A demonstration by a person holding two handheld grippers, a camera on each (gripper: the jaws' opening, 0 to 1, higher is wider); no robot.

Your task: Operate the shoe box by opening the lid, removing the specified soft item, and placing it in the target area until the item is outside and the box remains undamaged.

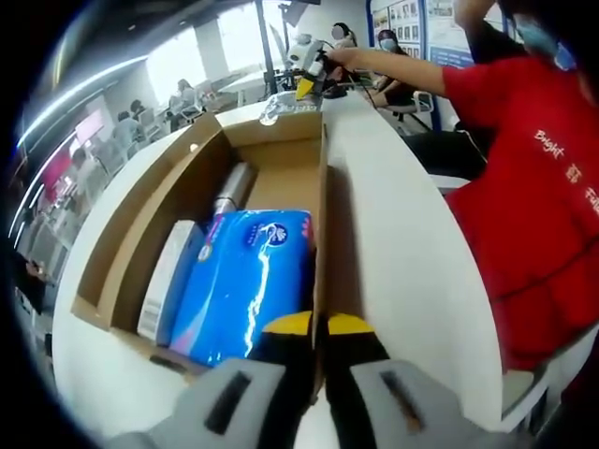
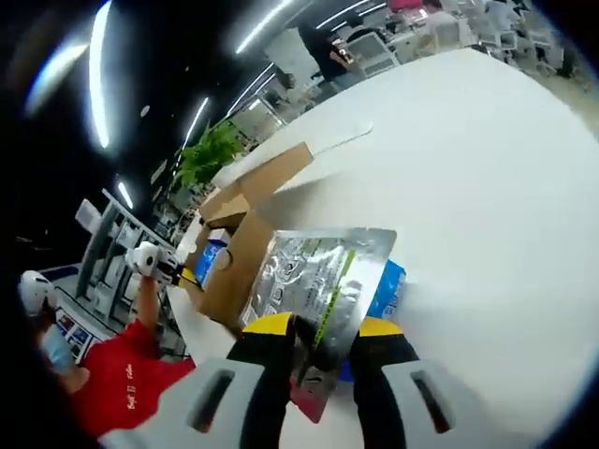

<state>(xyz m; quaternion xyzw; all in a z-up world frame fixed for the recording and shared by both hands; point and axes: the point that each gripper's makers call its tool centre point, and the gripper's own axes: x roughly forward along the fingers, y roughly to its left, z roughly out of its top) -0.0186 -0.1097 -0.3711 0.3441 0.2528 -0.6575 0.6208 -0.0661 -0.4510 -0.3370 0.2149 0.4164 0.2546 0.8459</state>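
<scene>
The left gripper [image 1: 315, 327] is seen with its yellow-tipped jaws pinched narrow on the right-hand wall of the open cardboard shoe box [image 1: 320, 187], one tip inside, one outside. Just beside the inner tip, a blue soft tissue pack [image 1: 245, 281] is laid flat in the box; a round white logo is printed near its top but the text is too blurry to be read. A white carton [image 1: 168, 278] is tucked against the pack's left side, with a silver tube-like thing [image 1: 234, 190] further back. The box's lid flap [image 1: 150, 192] is folded out to the left, all of it on a white table [image 1: 402, 243]. To the right a person in a red shirt [image 1: 533, 196] is seen, white lettering starting "Bright" on the chest.

In the right gripper view, the right gripper [image 2: 323, 337] is closed on the lower edge of a silver foil pouch [image 2: 318, 276], so it's held clear of the box. The pouch looks crinkly and shiny, with a green stripe down the front and small print that can't be made out, plus a pinkish bottom corner. A blue packet [image 2: 388, 288] is peeking out behind it. The shoe box [image 2: 234, 262] is seen just left of the pouch, flaps open, the blue pack showing inside.
</scene>
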